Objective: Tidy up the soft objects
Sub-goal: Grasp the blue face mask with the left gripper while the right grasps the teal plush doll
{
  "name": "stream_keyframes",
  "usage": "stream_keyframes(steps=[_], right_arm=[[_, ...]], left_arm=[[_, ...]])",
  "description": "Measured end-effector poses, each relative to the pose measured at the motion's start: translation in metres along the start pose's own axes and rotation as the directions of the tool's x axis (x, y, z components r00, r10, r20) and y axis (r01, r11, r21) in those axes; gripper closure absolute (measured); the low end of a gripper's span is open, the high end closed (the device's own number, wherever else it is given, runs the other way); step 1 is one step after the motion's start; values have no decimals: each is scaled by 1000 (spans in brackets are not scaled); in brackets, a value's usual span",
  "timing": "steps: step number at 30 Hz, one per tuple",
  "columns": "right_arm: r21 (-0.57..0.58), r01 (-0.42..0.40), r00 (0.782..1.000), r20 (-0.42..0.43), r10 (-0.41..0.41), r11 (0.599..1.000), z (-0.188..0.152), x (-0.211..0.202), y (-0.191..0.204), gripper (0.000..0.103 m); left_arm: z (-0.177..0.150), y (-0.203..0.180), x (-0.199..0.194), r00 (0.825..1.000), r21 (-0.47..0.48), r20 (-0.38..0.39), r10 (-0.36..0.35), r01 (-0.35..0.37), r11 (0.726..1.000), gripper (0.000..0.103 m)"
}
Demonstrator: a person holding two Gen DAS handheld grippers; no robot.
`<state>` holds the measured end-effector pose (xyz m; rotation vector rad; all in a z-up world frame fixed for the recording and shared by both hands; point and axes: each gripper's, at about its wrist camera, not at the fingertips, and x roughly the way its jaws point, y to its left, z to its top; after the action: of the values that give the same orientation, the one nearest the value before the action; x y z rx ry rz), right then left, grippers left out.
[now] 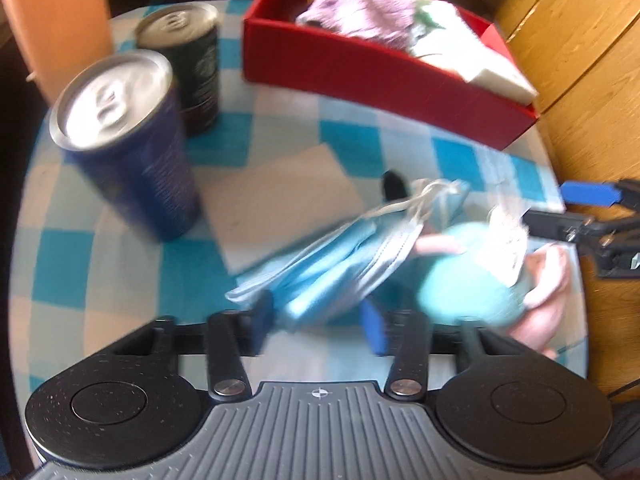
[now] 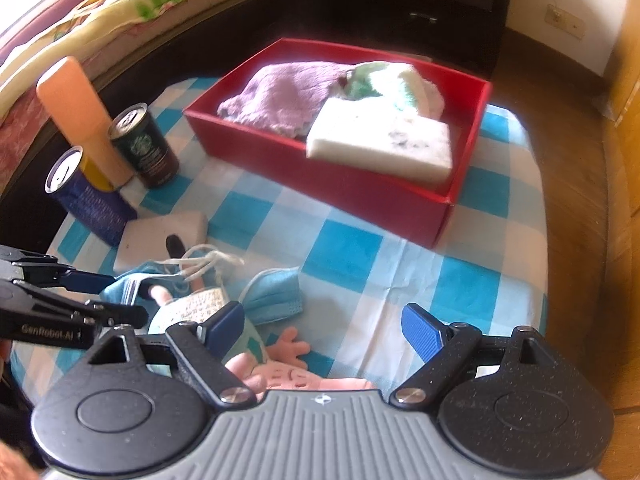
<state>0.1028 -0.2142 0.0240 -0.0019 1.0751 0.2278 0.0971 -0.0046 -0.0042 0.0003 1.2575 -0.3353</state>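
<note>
Left wrist view shows the left tool (image 1: 320,320) with its blue pads spread on either side of a crumpled light-blue surgical mask with white ear loops (image 1: 340,248); motion blur prevents confirming contact, so a grip cannot be told. The mask lies directly ahead of this tool, its long axis running diagonally away toward the open red rectangular cardboard box (image 1: 384,68). Just beside the mask, on the side away from the tall blue drink can (image 1: 128,140), lies a small soft doll in a teal dress (image 1: 472,272).

Right wrist view shows the right tool (image 2: 324,328) released, jaws wide apart, hovering above the doll (image 2: 200,312) and a second light-blue mask (image 2: 276,292). Nothing sits between its pads. The left tool (image 2: 100,292) enters from the side, its tips at the first mask (image 2: 132,284).

The red box (image 2: 440,192) stands on the blue-and-white checked counter (image 2: 400,280), beyond the doll, and already holds a lilac knitted cloth (image 2: 288,96) and a white foam sponge (image 2: 380,140). Another white sponge (image 2: 164,232) rests on the counter between the blue can (image 2: 88,196) and the doll.

Judgement: the left tool is nearer the first mask; the right tool is better placed for the second mask or the doll.
</note>
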Motion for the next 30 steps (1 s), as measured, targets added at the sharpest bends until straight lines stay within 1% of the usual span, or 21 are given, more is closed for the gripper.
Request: stream_keyframes(steps=[3,5,10,11,12,13,16,17,18,21,23,25,27,30], right_arm=[[-16,-8,1000,20,9,1000,3,-3,4,38],[-18,-10,999,32,10,1000,5,-5,5,38],[-29,-11,1000,27,12,1000,4,-4,8,38],[-32,-11,1000,23,12,999,4,-3,9,38],[-34,-14,1000,18,14,999,4,-3,9,38],[-37,-18,1000,12,19,999,4,-2,9,38],[-37,-25,1000,12,26,999,3,-3,9,38],[-38,-28,1000,10,28,999,3,-4,8,37],[-39,-32,999,10,32,999,2,-4,8,37],[-51,-36,999,-4,36,998,1,-1,9,37],[-65,-37,999,-11,36,997,0,1,11,37],[-78,-40,999,-11,39,996,0,0,13,37],[-104,-53,998,-23,51,993,-2,-1,15,33],[-179,-66,997,-40,60,982,-9,0,24,29]], left_arm=[[-10,2,-2,1000,0,-5,2,-2,1000,75],[-14,3,-7,1000,1,-2,-13,13,1000,77],[-29,5,-27,998,-6,29,-47,47,999,76],[-31,8,-30,998,-13,31,-50,50,999,75],[-32,10,-31,998,-22,30,-49,49,999,70],[-32,13,-31,998,-34,33,-45,46,998,69],[-29,21,-33,999,-63,48,-25,28,998,60],[-27,22,-33,998,-68,52,-23,27,997,49],[-26,21,-33,998,-66,58,-21,25,997,44],[-23,15,-27,999,-37,49,-14,15,999,44],[-22,10,-21,999,-14,45,19,-19,1000,42],[-20,8,-16,998,9,42,51,-51,999,38],[-19,8,-13,997,20,42,62,-63,998,27],[-21,9,-4,996,30,18,83,-83,996,26]])
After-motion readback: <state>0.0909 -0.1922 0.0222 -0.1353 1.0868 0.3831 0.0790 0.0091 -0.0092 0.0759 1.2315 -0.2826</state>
